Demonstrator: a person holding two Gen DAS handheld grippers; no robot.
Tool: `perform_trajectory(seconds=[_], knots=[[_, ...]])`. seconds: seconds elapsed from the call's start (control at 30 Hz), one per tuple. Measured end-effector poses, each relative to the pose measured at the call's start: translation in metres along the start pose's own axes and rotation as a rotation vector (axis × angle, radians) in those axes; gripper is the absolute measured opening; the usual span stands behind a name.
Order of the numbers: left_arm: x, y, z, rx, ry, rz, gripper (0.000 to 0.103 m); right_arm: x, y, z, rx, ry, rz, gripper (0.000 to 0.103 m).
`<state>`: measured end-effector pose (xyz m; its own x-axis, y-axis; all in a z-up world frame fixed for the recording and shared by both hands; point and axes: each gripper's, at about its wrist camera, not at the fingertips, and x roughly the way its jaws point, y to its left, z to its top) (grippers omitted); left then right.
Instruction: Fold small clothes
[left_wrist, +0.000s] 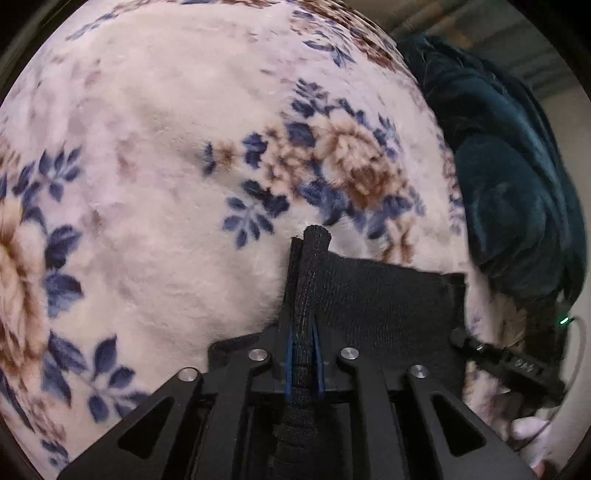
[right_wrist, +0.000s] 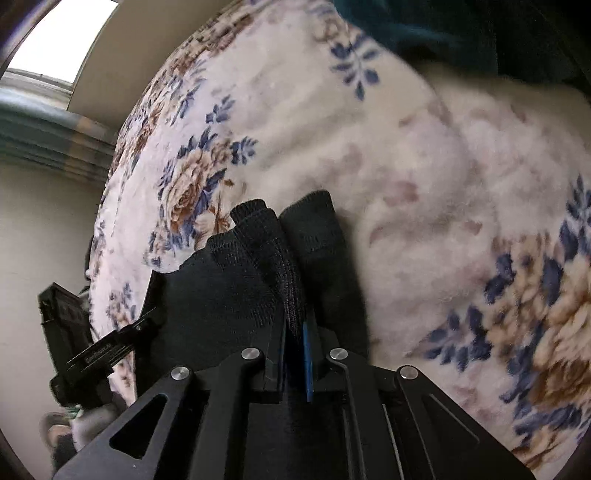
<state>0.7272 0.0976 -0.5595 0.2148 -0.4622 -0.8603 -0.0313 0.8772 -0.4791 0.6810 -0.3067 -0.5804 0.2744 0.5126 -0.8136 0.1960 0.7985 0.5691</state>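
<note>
A small black knit garment (left_wrist: 388, 295) is stretched between my two grippers above a floral fleece blanket (left_wrist: 166, 147). My left gripper (left_wrist: 306, 332) is shut on a bunched edge of it, which sticks up between the fingers. In the right wrist view my right gripper (right_wrist: 295, 332) is shut on the other bunched edge of the black garment (right_wrist: 221, 291). Each view shows the other gripper at the cloth's far end: the right one (left_wrist: 509, 365) and the left one (right_wrist: 92, 350).
A dark teal cloth (left_wrist: 517, 184) lies heaped on the blanket at the right of the left wrist view and along the top of the right wrist view (right_wrist: 424, 29). The blanket (right_wrist: 443, 166) ends at a cream wall (right_wrist: 37, 229) with a window (right_wrist: 55, 37).
</note>
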Motion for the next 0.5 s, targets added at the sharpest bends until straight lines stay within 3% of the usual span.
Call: perform_trajectory(seconds=[0.07, 0.1, 0.13, 0.17, 0.2, 0.23, 0.37, 0.5], knots=[[-0.028, -0.003, -0.003, -0.018, -0.051, -0.036, 0.031, -0.011, -0.003, -0.001, 0.017, 0.001, 0.028, 0.025], [-0.038, -0.005, -0.006, -0.021, -0.080, -0.061, 0.036, -0.020, -0.003, -0.003, 0.013, -0.007, 0.030, 0.052], [-0.061, -0.006, -0.014, -0.030, -0.143, -0.106, 0.053, -0.031, -0.006, -0.007, 0.011, -0.009, 0.060, 0.080], [-0.076, -0.006, -0.022, -0.043, -0.176, -0.132, 0.080, -0.039, -0.009, -0.011, 0.011, -0.003, 0.077, 0.087], [-0.090, -0.005, -0.033, -0.057, -0.201, -0.155, 0.092, -0.050, -0.013, -0.019, 0.008, 0.007, 0.086, 0.087], [-0.102, -0.004, -0.045, -0.072, -0.219, -0.173, 0.097, -0.057, -0.017, -0.026, 0.007, 0.014, 0.092, 0.087], [-0.126, 0.009, -0.125, -0.186, -0.182, -0.156, 0.097, -0.077, -0.041, -0.069, 0.048, 0.069, 0.107, 0.091], [-0.124, 0.023, -0.200, -0.308, -0.165, -0.126, 0.097, -0.082, -0.062, -0.122, 0.099, 0.115, 0.117, 0.092]])
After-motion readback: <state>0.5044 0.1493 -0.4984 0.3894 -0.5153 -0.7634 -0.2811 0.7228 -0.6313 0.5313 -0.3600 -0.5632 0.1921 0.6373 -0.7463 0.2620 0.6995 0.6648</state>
